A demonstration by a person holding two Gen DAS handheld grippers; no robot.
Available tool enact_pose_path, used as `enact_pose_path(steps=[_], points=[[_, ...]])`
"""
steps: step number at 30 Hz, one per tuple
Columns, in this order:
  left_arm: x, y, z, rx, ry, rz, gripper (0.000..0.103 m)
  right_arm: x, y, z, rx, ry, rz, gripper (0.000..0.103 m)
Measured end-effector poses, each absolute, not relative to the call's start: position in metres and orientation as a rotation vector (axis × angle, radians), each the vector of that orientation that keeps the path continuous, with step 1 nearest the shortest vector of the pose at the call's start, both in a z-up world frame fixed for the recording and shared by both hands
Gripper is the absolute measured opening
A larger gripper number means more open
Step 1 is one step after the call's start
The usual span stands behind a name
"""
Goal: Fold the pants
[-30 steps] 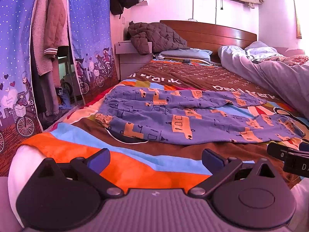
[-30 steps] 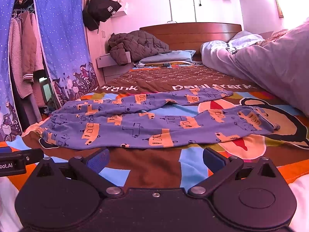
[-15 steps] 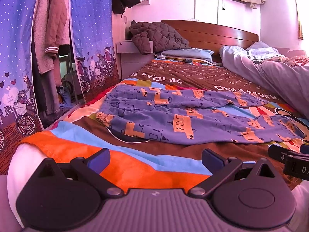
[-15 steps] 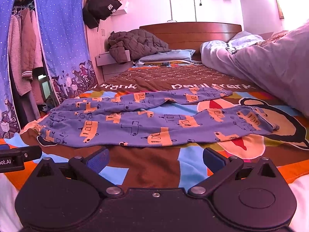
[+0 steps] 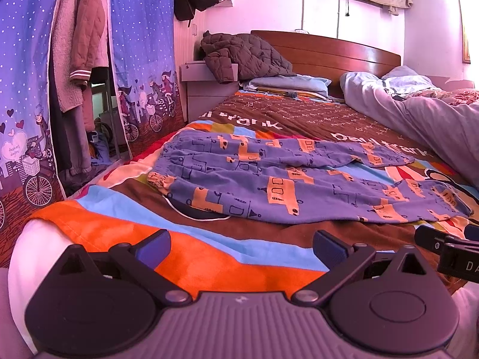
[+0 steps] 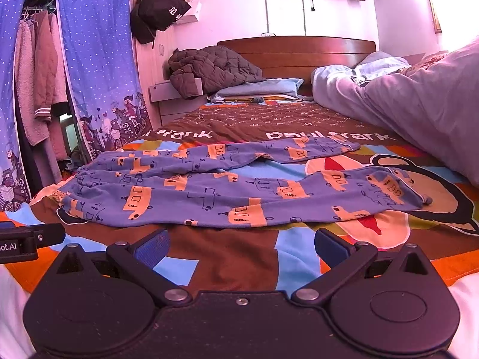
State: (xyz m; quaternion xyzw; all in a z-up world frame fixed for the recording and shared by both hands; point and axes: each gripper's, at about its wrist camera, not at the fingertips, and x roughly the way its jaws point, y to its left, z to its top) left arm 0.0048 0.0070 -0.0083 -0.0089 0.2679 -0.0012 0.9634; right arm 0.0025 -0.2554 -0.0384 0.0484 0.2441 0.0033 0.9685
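Blue pants [image 5: 284, 179] with orange bus prints lie spread flat across the bed, waistband at the left, both legs running right and slightly apart. They also show in the right wrist view [image 6: 233, 185]. My left gripper [image 5: 241, 246] is open and empty, low over the bed's near edge, short of the waistband end. My right gripper [image 6: 241, 246] is open and empty, short of the nearer leg. The right gripper's tip [image 5: 449, 248] shows at the right of the left wrist view; the left gripper's tip [image 6: 27, 239] shows at the left of the right wrist view.
The pants rest on a colourful striped blanket [image 5: 185, 257]. A grey duvet [image 6: 419, 110] is heaped along the right side. A brown jacket [image 5: 242, 56] and pillows lie by the wooden headboard [image 6: 299, 51]. A wardrobe with blue curtains [image 5: 140, 59] and hanging clothes stands left.
Both grippers have moved slightly forward toward the pants. The jaws stay open and the pants have not moved.
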Motion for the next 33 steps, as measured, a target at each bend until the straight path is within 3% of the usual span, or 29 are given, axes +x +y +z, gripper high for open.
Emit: enact_pose_path(steps=[33], points=[[0.0129,0.0089,-0.004,-0.016,0.575,0.006,0.103,0.0019,-0.2608,-0.0309,0.111,0.497,0.022,0.102]])
